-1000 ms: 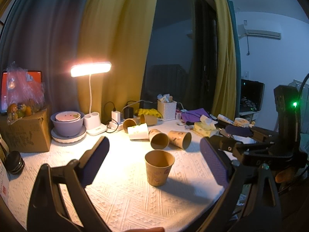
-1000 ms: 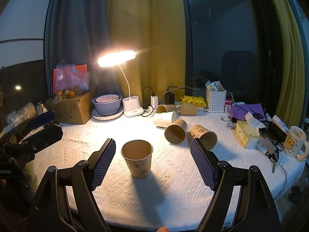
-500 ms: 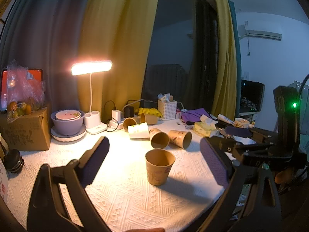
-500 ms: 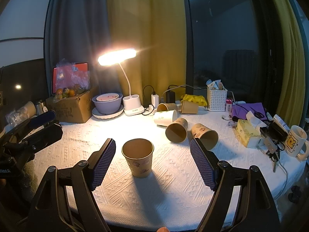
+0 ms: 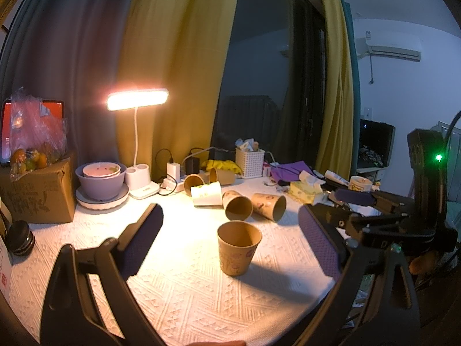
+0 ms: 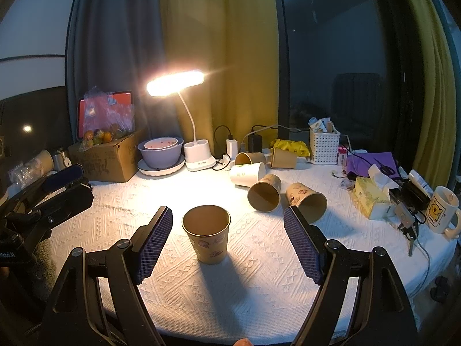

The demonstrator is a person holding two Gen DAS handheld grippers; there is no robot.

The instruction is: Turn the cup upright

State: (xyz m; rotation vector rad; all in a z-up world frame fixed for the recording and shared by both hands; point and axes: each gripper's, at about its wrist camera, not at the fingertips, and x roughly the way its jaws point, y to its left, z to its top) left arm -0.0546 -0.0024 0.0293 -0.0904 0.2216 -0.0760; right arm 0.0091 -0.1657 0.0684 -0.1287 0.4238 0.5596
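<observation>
Brown paper cup (image 6: 208, 238) stands upright, mouth up, long axis vertical, on white textured counter (image 6: 259, 282), ahead of right hand-held gripper (image 6: 227, 242) and between its fingers, nearer the left one. Right hand-held gripper spread wide, holding nothing, not touching cup. Left hand-held gripper (image 5: 230, 243) also wide, empty; cup (image 5: 238, 248) ahead of it, right of centre. Right looks nearer. Flip appears done. Cup print too small to read; no brand legible.

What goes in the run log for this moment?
upright cup: standing on tablecloth, ungripped | left gripper: open | right gripper: open, astride cup | tipped cups: still lying
</observation>
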